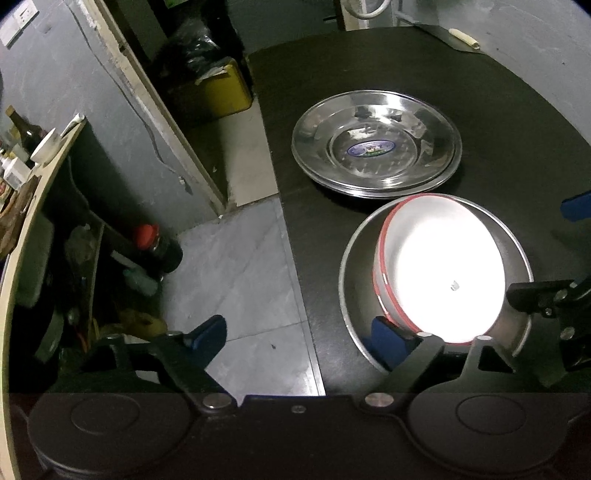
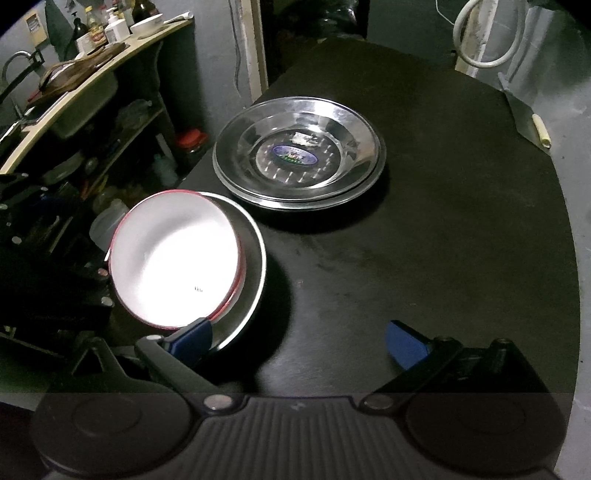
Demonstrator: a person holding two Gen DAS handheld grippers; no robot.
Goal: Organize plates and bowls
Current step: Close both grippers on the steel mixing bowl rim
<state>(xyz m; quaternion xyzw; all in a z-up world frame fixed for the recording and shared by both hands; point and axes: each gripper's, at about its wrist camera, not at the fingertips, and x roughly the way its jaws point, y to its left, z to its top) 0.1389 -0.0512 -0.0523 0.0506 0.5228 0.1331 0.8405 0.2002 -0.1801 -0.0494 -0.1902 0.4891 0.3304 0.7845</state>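
A white bowl with a red rim (image 1: 439,269) leans tilted inside a steel bowl (image 1: 354,288) on the black table (image 1: 517,147). A stack of steel plates (image 1: 376,144) lies behind them. My left gripper (image 1: 299,336) is open, its right finger (image 1: 388,339) at the steel bowl's near rim, its left finger over the floor. In the right wrist view the white bowl (image 2: 173,258) sits in the steel bowl (image 2: 255,266), with the plates (image 2: 299,151) beyond. My right gripper (image 2: 299,339) is open, its left finger (image 2: 192,339) at the steel bowl's near edge.
The table's left edge drops to a tiled floor (image 1: 240,266). A shelf with jars and bottles (image 1: 147,243) and a counter with bottles (image 2: 96,33) stand at the left. A cleaver (image 2: 524,118) lies at the table's far right. A yellow box (image 1: 221,88) sits on the floor.
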